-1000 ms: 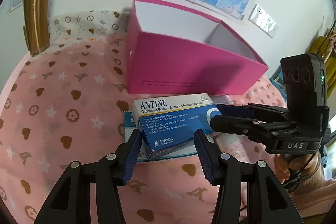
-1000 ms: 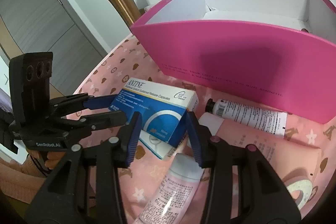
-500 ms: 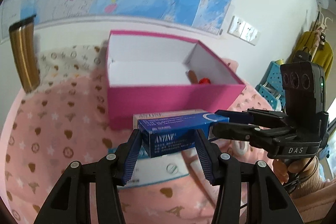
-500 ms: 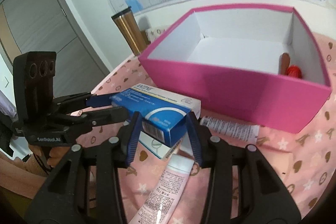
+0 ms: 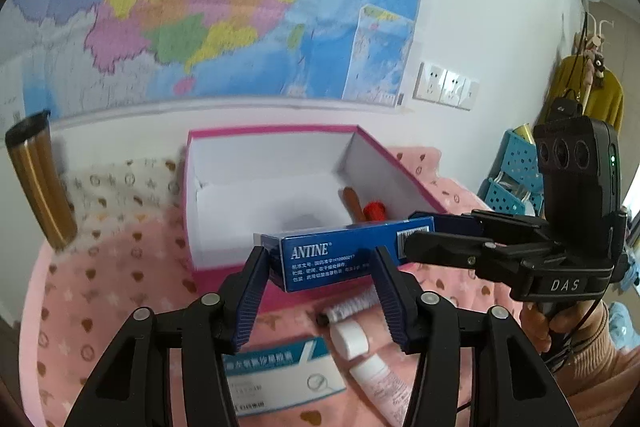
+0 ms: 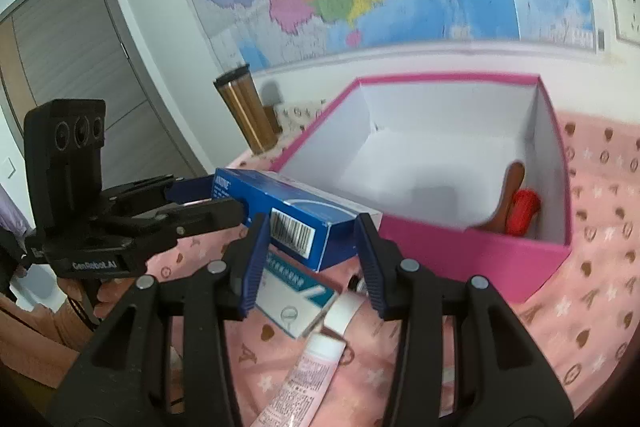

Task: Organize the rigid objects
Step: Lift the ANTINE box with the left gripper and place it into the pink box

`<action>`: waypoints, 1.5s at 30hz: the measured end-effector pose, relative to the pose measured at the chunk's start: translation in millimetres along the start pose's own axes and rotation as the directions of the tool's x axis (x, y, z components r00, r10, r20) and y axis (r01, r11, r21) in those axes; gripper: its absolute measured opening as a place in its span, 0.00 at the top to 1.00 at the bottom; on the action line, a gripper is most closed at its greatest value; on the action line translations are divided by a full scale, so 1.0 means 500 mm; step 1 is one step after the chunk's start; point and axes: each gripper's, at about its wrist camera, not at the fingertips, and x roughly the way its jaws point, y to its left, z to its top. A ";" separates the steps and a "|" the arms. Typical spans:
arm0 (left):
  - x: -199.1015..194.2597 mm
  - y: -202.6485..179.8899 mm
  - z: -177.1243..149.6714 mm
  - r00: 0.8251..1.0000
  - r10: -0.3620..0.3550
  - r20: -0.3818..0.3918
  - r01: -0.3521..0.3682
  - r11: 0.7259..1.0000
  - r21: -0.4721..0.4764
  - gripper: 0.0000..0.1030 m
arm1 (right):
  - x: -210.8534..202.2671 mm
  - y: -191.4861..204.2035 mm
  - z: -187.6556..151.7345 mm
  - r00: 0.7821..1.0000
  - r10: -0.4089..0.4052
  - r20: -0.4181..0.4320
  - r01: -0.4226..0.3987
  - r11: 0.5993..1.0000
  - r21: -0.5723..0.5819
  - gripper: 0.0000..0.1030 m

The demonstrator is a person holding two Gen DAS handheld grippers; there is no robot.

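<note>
1. Nearest the pink storage box (image 5: 224,269), left gripper (image 5: 318,281) and right gripper (image 6: 312,251) each pinch one end of the blue ANTINE carton (image 5: 344,255).
2. Carton has risen off the tablecloth (image 5: 100,287) to the box's front rim.
3. Judgement: lift complete; placement inside remains.

The blue box (image 5: 344,259) is showing "ANTINE". The right tongs (image 5: 416,241) are bearing "DAS", and the left tongs (image 6: 230,205) "GenRobot.AI".

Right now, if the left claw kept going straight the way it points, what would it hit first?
Apart from the blue ANTINE box it shares with the right claw, probably the pink box's near wall; depth is unclear.
</note>
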 end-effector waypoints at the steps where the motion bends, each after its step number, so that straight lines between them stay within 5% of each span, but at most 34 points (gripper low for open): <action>1: 0.000 0.000 0.005 1.000 0.004 0.007 -0.004 1.000 0.005 0.48 | -0.005 0.001 0.009 1.000 -0.001 0.014 0.001 1.000 -0.006 0.55; 10: 0.024 0.025 0.063 0.996 0.052 0.070 -0.054 0.998 0.037 0.48 | 0.017 -0.014 0.076 0.998 -0.005 0.068 0.009 0.999 -0.051 0.55; 29: 0.156 0.128 0.039 0.987 0.158 -0.039 -0.158 0.987 0.017 0.48 | 0.244 -0.094 0.069 0.988 -0.036 -0.149 0.028 0.998 -0.057 0.55; 45: 0.064 0.090 0.011 0.995 0.088 0.045 -0.086 0.996 -0.029 0.46 | 0.113 -0.098 0.048 0.996 0.067 -0.065 -0.063 0.996 0.070 0.49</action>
